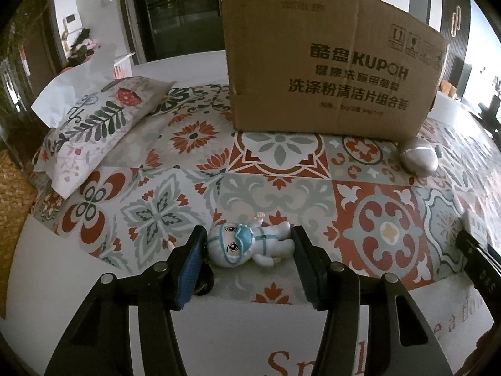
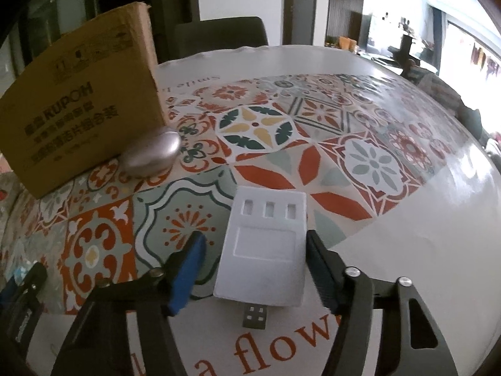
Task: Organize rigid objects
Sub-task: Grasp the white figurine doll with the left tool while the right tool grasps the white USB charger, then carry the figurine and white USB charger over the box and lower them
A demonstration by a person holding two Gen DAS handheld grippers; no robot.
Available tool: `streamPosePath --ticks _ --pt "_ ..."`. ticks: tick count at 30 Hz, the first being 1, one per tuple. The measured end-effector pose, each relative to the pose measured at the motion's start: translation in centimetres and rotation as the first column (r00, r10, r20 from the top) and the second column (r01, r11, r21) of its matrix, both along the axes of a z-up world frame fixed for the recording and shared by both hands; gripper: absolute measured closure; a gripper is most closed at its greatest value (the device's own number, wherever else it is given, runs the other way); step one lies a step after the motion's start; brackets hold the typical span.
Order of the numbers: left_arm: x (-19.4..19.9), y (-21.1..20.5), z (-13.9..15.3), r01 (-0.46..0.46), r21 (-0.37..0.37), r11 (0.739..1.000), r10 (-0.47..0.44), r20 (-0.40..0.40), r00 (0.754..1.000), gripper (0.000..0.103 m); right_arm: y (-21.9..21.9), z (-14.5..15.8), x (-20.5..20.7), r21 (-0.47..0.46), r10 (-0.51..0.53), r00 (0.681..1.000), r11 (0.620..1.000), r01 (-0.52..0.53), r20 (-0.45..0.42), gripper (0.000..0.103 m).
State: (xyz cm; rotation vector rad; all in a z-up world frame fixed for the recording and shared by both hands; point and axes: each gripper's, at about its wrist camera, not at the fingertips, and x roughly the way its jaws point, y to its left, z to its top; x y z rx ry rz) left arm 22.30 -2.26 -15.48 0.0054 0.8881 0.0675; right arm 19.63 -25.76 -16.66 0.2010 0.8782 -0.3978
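Behind everything, a cardboard box (image 1: 328,59) stands upright on the patterned tablecloth (image 1: 281,172), with a silver egg-shaped object (image 2: 152,155) lying just beside its near corner. Nearer, the left gripper (image 1: 247,247) is spread wide, holding nothing; a small figurine in a white suit and blue mask (image 1: 247,244) lies on its back between the jaws. Likewise the right gripper (image 2: 255,260) gapes open around a flat white USB hub (image 2: 264,250), its plug toward the camera.
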Motion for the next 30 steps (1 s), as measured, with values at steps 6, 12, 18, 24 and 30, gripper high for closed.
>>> streamPosePath --ticks 6,12,18,24,30 --pt "-0.7 -0.3 0.3 0.04 -0.026 0.999 -0.04 0.008 0.999 0.049 0.2 0.2 -0.1 0.012 0.059 0.998 0.998 -0.059 -0.002 0.054" --pt "-1.4 -0.2 1.2 0.06 -0.045 0.997 -0.059 0.037 0.998 0.049 1.2 0.8 -0.9 0.022 0.116 0.993 0.993 -0.116 0.01 0.054" --pt "-2.1 0.3 2.2 0.067 -0.078 0.995 -0.063 0.058 0.996 0.049 2.2 2.3 -1.9 0.013 0.16 0.986 0.987 -0.16 0.048 0.054" --pt "-2.7 1.1 3.7 0.083 -0.126 0.989 -0.073 0.078 0.994 0.049 3.2 4.3 -2.8 -0.018 0.19 0.976 0.982 -0.189 0.105 0.054" --pt "-3.7 1.7 5.9 0.092 -0.144 0.985 -0.075 0.12 0.99 0.049 4.3 6.4 -3.6 -0.03 0.227 0.961 0.974 -0.225 0.155 0.054"
